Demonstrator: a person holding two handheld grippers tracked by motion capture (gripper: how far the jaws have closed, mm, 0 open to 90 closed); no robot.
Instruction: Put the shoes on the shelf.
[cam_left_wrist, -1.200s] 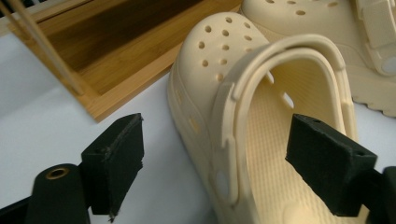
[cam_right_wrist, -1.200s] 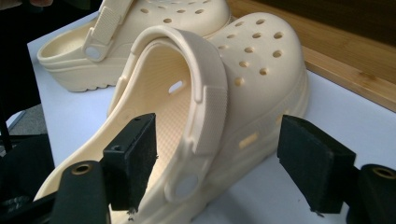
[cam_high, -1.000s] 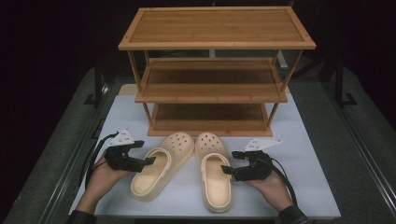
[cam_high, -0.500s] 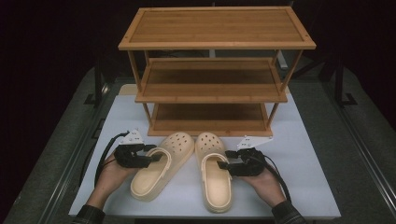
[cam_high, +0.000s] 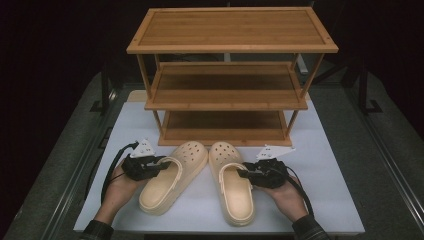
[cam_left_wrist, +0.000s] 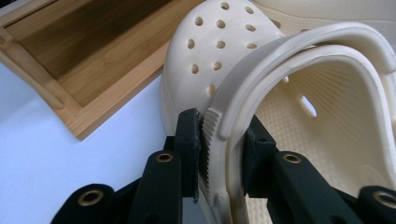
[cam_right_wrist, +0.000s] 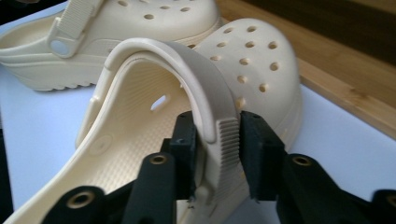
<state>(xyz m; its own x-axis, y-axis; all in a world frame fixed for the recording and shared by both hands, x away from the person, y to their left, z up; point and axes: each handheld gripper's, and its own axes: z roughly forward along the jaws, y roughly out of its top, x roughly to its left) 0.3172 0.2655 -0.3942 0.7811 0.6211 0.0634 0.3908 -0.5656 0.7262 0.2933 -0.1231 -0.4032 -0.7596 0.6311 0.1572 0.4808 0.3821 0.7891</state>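
Two cream clogs lie side by side on the white table, toes toward a bamboo shoe rack. My left gripper reaches in from the left, shut on the outer side wall and ribbed strap of the left clog. Its jaws have just been closing; in the left gripper view the pads press that wall of the left clog. My right gripper is shut on the right clog at its outer side, its jaws just closed too. In the right gripper view the pads clamp the strap and wall of this clog.
The three-shelf rack stands just beyond the clogs' toes, its bottom shelf close to the left clog. Bare white table spreads to the right and in front. The neighbouring clog lies close beside the held one.
Both grippers have shifted slightly inward onto the clogs' outer sides and their jaws have closed on the side walls. The clogs themselves have stayed put.
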